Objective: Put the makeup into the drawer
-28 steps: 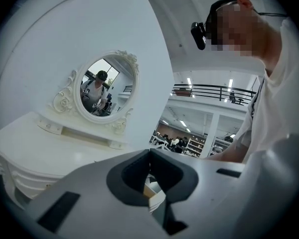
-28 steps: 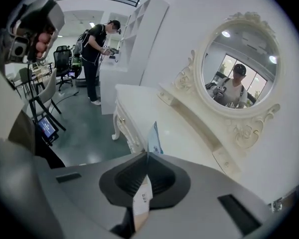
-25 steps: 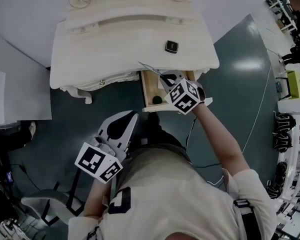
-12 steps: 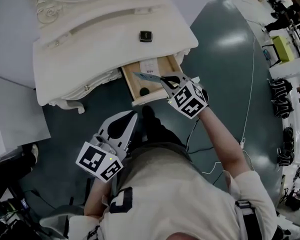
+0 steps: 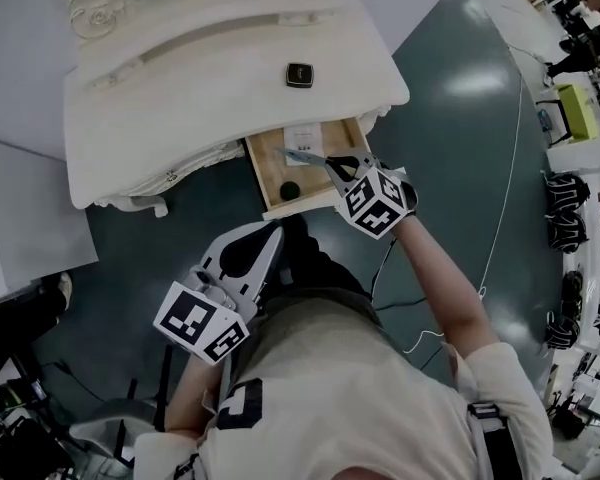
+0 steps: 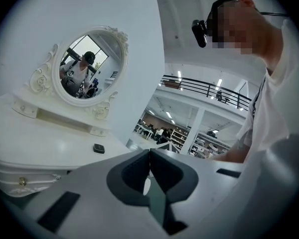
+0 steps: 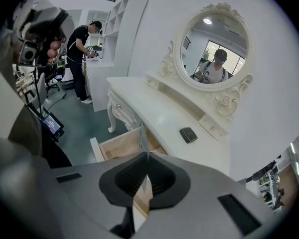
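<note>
- Right gripper (image 5: 330,163) is seen clamped shut on a thin flat makeup packet (image 5: 298,155); in the right gripper view the packet is seen edge-on, sticking out past the closed jaw tips.
- Packet is held over the open drawer (image 5: 263,173) of the white dressing table (image 5: 180,98); whether it touches the drawer can't be told.
- Right gripper is angled downward toward the drawer, which is pulled out from the table's front.
- Two things are seen already inside the drawer: a small dark round item (image 5: 290,189) near the front and a white flat item (image 5: 302,133) at the back.
- A black compact (image 5: 299,75) is left lying on the tabletop, behind the drawer and well apart from both grippers.
- Left gripper (image 5: 272,230) is held low near the person's body, away from the table; its jaws are shown pressed together with nothing between them in the left gripper view.
- An oval mirror (image 7: 214,51) is mounted at the back of the table.
</note>
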`<state>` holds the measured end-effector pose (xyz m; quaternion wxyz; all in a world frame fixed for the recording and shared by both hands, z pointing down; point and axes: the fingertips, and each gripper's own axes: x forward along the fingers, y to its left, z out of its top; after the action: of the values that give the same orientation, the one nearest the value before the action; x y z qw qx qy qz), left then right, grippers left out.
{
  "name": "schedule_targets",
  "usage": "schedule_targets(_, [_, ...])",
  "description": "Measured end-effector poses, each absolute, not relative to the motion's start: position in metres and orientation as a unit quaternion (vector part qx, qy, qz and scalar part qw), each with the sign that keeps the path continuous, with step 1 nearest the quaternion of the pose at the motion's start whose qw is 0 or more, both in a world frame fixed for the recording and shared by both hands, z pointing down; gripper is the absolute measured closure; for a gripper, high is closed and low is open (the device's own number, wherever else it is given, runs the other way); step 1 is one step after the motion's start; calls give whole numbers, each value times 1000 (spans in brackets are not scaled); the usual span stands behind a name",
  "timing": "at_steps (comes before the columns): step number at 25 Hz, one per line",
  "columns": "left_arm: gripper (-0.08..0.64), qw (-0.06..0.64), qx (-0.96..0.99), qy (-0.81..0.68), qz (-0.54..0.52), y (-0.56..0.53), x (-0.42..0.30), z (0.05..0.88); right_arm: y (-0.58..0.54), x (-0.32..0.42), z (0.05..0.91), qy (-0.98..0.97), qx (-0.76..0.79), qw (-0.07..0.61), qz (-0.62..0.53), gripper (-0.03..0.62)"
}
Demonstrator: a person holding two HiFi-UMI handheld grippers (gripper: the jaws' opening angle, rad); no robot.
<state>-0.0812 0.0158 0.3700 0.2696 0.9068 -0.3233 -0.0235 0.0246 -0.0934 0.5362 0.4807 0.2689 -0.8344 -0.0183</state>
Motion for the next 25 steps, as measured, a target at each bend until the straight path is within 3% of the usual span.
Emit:
schedule_targets(16, [502, 293, 874, -388, -3, -43, -69, 391, -142, 19, 633, -813, 192, 539, -111, 566])
schedule_targets(25, [502, 305, 859, -411, 17, -54, -70, 401, -126, 16, 699, -818, 106, 562, -60, 566])
